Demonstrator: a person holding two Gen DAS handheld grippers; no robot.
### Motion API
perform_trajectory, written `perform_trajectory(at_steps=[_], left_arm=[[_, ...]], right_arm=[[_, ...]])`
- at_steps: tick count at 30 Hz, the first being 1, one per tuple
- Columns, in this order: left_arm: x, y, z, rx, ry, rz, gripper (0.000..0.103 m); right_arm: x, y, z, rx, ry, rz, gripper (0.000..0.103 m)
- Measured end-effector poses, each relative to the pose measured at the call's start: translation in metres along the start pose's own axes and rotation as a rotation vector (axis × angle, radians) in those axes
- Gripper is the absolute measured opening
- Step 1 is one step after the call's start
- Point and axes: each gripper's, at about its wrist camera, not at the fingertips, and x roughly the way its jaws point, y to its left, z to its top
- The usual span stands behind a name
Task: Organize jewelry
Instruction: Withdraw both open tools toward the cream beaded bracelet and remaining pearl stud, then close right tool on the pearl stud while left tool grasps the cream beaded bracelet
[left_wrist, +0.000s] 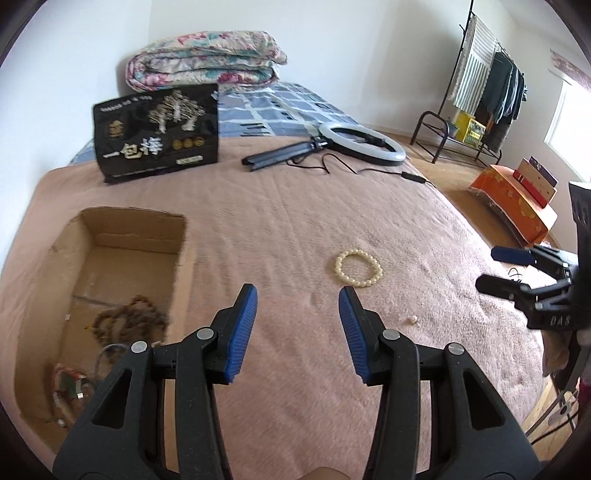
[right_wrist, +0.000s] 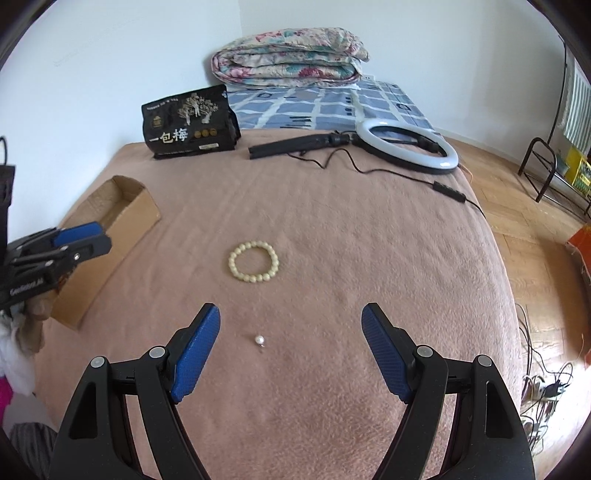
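The black bag (right_wrist: 190, 122) reads "一包梅". Both claws hover released over the bed (right_wrist: 369, 258): the left claw (left_wrist: 298, 308) beside the box (left_wrist: 129, 229), the right claw (right_wrist: 290, 325) around the pearl (right_wrist: 260, 339), with the bracelet (right_wrist: 253, 262) lying just beyond

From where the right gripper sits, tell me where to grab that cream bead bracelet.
The cream bead bracelet lies flat as an open ring on the blanket. Probably best: bring the right gripper down from above and pinch the near arc, one finger inside the loop, one outside.
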Motion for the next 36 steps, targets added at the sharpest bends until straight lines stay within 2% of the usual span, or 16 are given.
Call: perform_trajectory(at_steps=[10,12,17,20,22,24,26,30,36], left_arm=[[0.053,-0.024,0.006,0.014,0.061,-0.038,0.047],[0.065,-0.028,0.008,0.016,0.075,-0.046,0.041],[0.093,-0.037,0.01,0.021,0.11,-0.056,0.039],[0.108,-0.042,0.011,0.022,0.129,-0.061,0.032],[0.117,-0.042,0.012,0.009,0.137,-0.065,0.029],[0.126,-0.041,0.013,-0.003,0.144,-0.064,0.029],[0.134,-0.042,0.013,-0.007,0.153,-0.057,0.029],[0.149,-0.041,0.014,-0.004,0.171,-0.039,0.027],[0.163,-0.041,0.016,0.024,0.179,-0.014,0.02]], right_arm=[[0.021,0.005,-0.022,-0.03,0.023,0.04,0.079],[0.028,0.007,-0.025,-0.031,0.031,0.047,0.079],[0.043,0.009,-0.032,-0.026,0.04,0.047,0.078],[0.052,0.009,-0.036,-0.022,0.052,0.052,0.068],[0.058,0.009,-0.038,-0.016,0.059,0.057,0.066],[0.062,0.009,-0.039,-0.006,0.063,0.07,0.063],[0.064,0.009,-0.041,-0.003,0.068,0.083,0.055],[0.069,0.013,-0.043,-0.008,0.071,0.091,0.053],[0.078,0.019,-0.042,-0.032,0.078,0.088,0.043]])
